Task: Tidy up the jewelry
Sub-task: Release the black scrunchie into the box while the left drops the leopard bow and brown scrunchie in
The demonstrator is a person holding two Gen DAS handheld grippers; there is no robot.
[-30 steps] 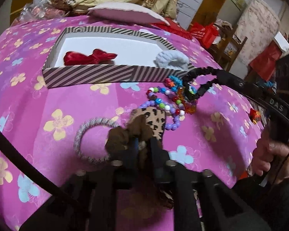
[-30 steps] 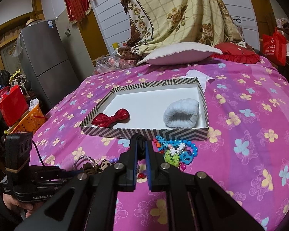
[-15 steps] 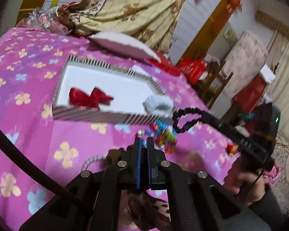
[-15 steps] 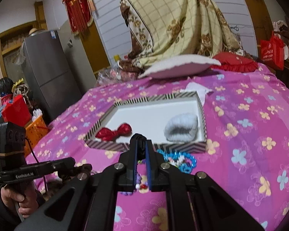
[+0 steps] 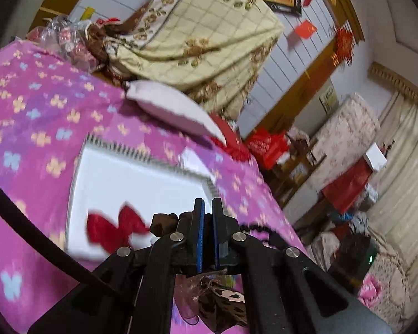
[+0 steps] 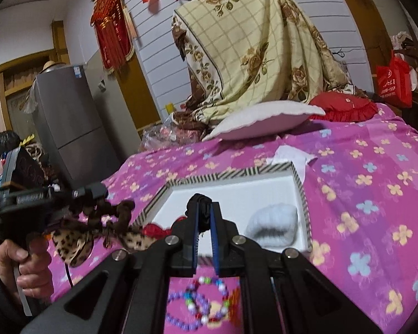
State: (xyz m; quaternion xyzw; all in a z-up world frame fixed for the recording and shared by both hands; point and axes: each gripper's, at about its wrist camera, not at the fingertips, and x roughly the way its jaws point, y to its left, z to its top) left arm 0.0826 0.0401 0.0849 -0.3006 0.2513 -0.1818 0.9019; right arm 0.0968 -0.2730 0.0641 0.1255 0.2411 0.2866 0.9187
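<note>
A striped-rimmed white box (image 6: 300, 186) lies on the pink flowered bedspread (image 6: 362, 194); it also shows in the left wrist view (image 5: 119, 150). In it are a red bow (image 5: 111, 226) and a white scrunchie (image 6: 273, 222). My left gripper (image 5: 206, 206) is shut on a brown leopard-print hair tie (image 6: 97, 228), lifted above the bed at the box's near left corner. My right gripper (image 6: 204, 208) is shut on a black scrunchie (image 6: 199, 200), held in front of the box. Beaded bracelets (image 6: 200, 303) lie on the bed under the right gripper.
A white pillow (image 6: 264, 122) and a red cushion (image 6: 345, 108) lie behind the box, with a draped floral cloth (image 6: 250, 55) beyond. A white paper scrap (image 6: 292, 156) lies at the box's far corner. A grey fridge (image 6: 69, 128) stands left of the bed.
My left gripper has lifted the leopard hair tie off the bed and carried it up toward the box. My right gripper has risen with the black scrunchie and stayed shut.
</note>
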